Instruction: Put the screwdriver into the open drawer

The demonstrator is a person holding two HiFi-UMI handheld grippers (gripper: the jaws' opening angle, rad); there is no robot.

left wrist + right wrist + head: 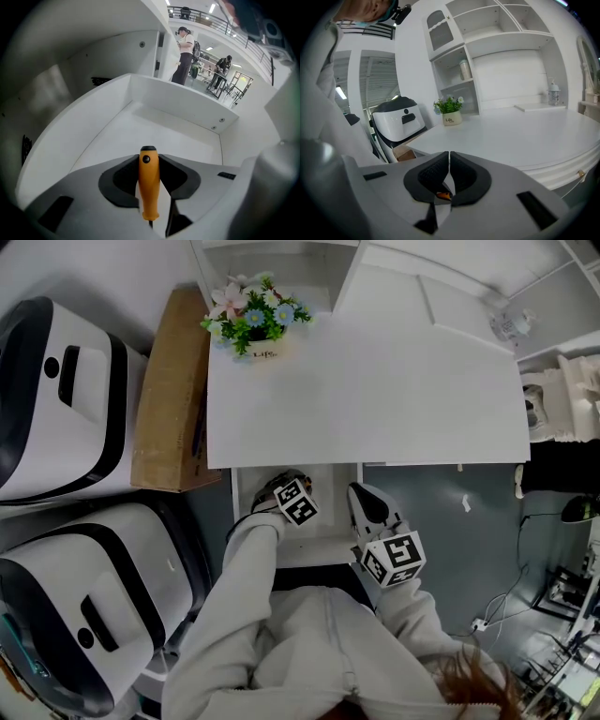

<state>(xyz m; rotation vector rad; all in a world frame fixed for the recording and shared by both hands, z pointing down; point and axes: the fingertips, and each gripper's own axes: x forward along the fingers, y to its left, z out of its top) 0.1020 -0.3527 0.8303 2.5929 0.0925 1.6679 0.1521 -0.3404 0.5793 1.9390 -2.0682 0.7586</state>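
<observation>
left gripper (149,163) pinching screwdriver (148,190) mid-handle, butt at its tips | open drawer (140,133) just ahead, beneath the tips | right gripper (449,165) pressed together | we judge it light, stiff, smooth-handled, apt to pivot; we'd keep the mid-handle hold

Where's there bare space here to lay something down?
The drawer floor, between its white walls, is bare. The desk top is free from the flowerpot at its far left corner to the bottle at far right. It is crowded only above the drawer, where the left tool holds the screwdriver.
</observation>
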